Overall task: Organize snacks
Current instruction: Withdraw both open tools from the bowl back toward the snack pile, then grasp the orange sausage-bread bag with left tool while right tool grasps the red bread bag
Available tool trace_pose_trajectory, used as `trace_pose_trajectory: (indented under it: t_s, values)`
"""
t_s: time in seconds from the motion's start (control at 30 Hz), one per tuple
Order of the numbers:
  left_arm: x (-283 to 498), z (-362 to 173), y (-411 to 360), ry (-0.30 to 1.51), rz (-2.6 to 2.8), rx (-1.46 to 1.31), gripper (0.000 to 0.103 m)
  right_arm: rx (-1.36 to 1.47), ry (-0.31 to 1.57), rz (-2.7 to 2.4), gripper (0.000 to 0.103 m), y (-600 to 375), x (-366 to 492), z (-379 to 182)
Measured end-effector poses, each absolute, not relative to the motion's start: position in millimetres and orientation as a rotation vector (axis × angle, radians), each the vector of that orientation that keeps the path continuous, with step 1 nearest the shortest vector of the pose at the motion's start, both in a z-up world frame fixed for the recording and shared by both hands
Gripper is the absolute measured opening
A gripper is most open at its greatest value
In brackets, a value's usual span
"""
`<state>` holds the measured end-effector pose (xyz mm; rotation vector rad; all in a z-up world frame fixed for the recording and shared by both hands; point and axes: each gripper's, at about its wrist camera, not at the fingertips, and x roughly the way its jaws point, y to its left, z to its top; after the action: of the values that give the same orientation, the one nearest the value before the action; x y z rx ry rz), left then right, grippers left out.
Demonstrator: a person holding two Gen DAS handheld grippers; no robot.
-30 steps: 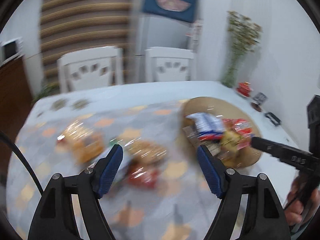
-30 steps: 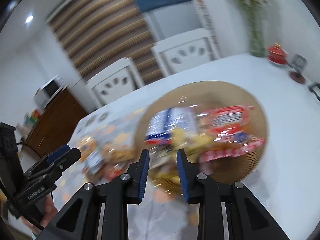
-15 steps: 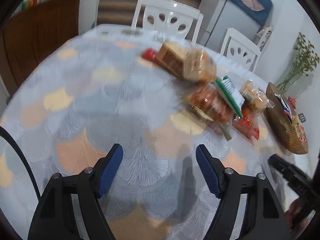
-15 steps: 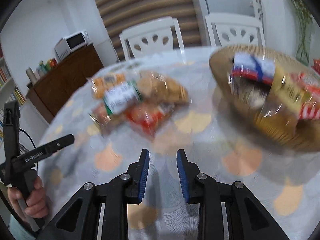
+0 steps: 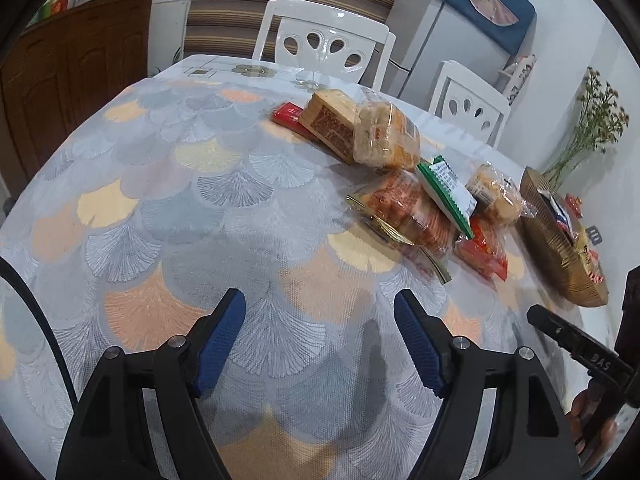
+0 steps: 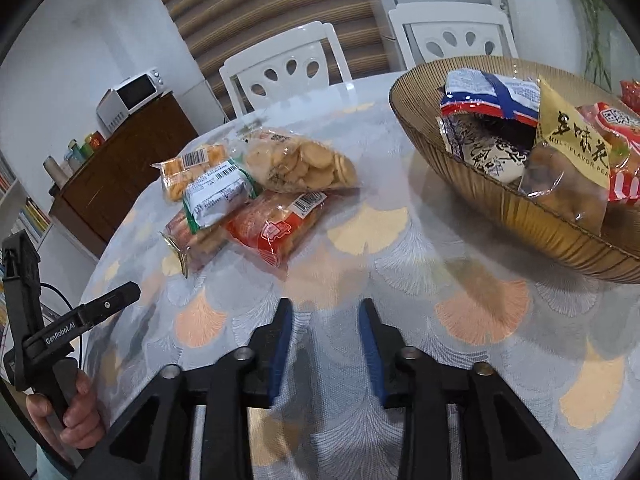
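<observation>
The loose snack pile (image 6: 256, 196) lay on the table (image 5: 180, 208), well ahead of both pairs of fingers and beside the bowl (image 6: 520, 216), on its left in the right wrist view. Nothing lay between either pair of jaws; only patterned cloth showed there.

The bowl was a wide, shallow, ribbed dish of amber-brown see-through material. It held crinkled packets, among them a blue-and-white one (image 6: 488, 96) and a gold one (image 6: 568, 140) printed with dark characters. Left of the bowl, a clear bag of round pale biscuits (image 6: 300, 164) rested on a red-labelled packet (image 6: 272, 224). A green-and-white wrapper (image 6: 216, 196) lay across a packet of orange crackers (image 6: 188, 236). Farther from the bowl, the left wrist view showed a brown block-shaped pack (image 5: 332, 126) touching a clear bag of pale cakes (image 5: 384, 136). The tablecloth bore a fan-scale pattern in grey, orange and yellow.

The left gripper (image 5: 320, 336) stood wide apart, its blue ribbed pads (image 5: 218, 340) touching nothing. The right gripper (image 6: 324, 344) had just been opening; its jaws stood moderately apart, empty, over bare cloth. A hand (image 6: 68, 412) gripped the left gripper's handle.
</observation>
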<state>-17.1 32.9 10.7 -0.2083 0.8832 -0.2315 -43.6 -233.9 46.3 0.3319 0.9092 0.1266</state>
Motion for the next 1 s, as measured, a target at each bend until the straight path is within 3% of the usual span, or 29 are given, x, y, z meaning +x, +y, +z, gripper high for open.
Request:
trace_pose_trajectory:
  t_s: [0.03, 0.23, 0.27, 0.3, 0.37, 0.6, 0.73, 0.87, 0.97, 1.0]
  values:
    - [-17, 11, 32, 0.886, -0.229, -0.206, 0.075, 0.336, 0.901, 0.125, 0.05, -234, -43, 48]
    - [-15, 31, 20, 0.924, -0.295, -0.159, 0.076, 0.452, 0.985, 0.15, 0.051, -233, -33, 55]
    - [-13, 41, 15, 0.906, -0.331, -0.15, 0.078, 0.484, 0.993, 0.165, 0.051, -231, -28, 58]
    - [-11, 48, 11, 0.893, -0.349, -0.135, 0.09, 0.511, 0.997, 0.168, 0.051, -228, -21, 62]
    - [-1, 62, -3, 0.828, -0.337, -0.05, 0.103, 0.515, 0.991, 0.148, 0.051, -218, -4, 70]
    - [41, 36, -32, 0.874, -0.423, 0.088, 0.101, 0.464, 0.997, 0.015, 0.051, -191, 46, 57]
    - [60, 18, -34, 0.919, -0.434, 0.073, 0.101, 0.423, 0.972, -0.026, 0.064, -186, 55, 47]
    - [62, 11, -36, 0.955, -0.449, 0.04, 0.1, 0.434, 0.943, -0.026, 0.064, -189, 56, 42]
    - [54, 13, -45, 0.933, -0.454, 0.071, 0.079, 0.414, 0.948, -0.027, 0.059, -189, 54, 43]
    - [53, 13, -48, 0.928, -0.43, 0.09, 0.076, 0.408, 0.951, -0.026, 0.055, -188, 53, 43]
